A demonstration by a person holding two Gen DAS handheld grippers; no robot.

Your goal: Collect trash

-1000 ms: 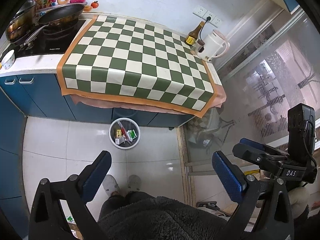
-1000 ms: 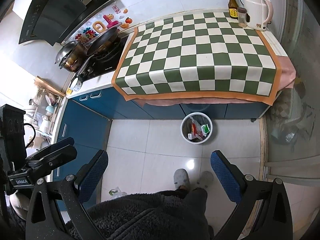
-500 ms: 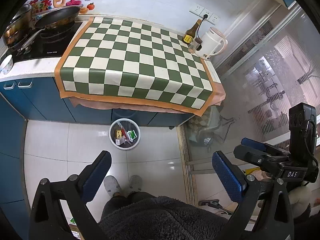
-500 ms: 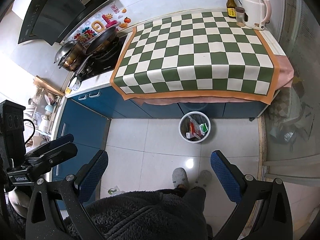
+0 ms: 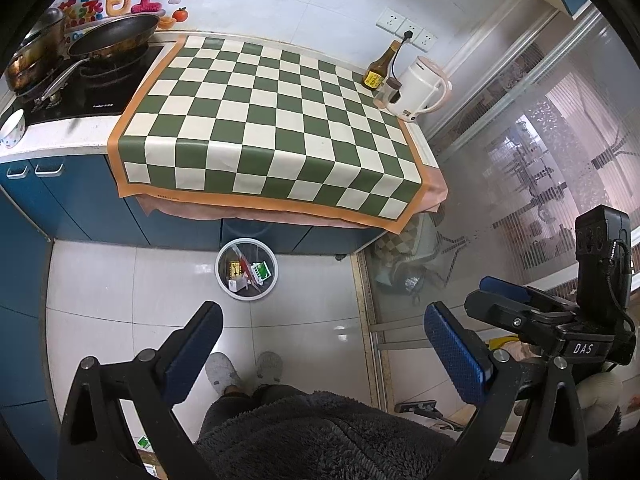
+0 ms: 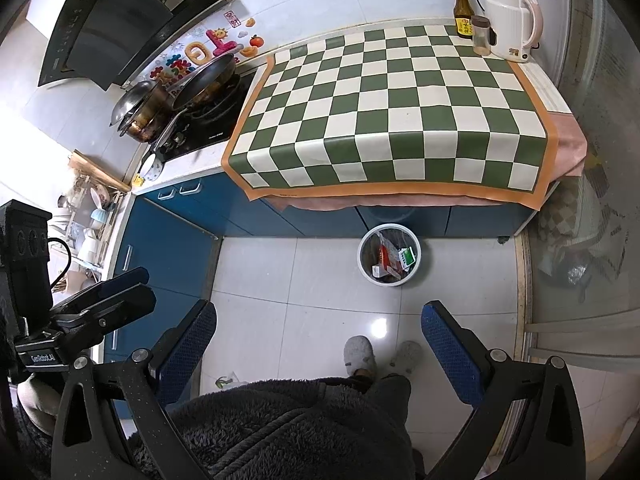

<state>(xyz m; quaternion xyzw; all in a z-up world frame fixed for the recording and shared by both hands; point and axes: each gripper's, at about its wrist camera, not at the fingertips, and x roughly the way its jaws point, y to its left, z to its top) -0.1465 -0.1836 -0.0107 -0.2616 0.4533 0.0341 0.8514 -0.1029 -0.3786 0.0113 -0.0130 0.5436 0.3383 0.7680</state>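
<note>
On the floor below the counter edge, the round trash bin (image 5: 246, 268) stands upright, its wrappers hard to identify; both the left gripper (image 5: 322, 350) and right gripper (image 6: 318, 346) gape wide, empty.

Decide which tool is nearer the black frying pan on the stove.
Left. The left tool hovers over the floor toward the stove end with the black frying pan; the right tool is beside it, toward the white kettle.

The counter (image 6: 200, 162) carries a checkered mat (image 6: 392, 116), with a kettle (image 6: 510, 20), brown bottle (image 6: 463, 10) and small jar (image 6: 481, 36) at the mat's far right corner.
</note>
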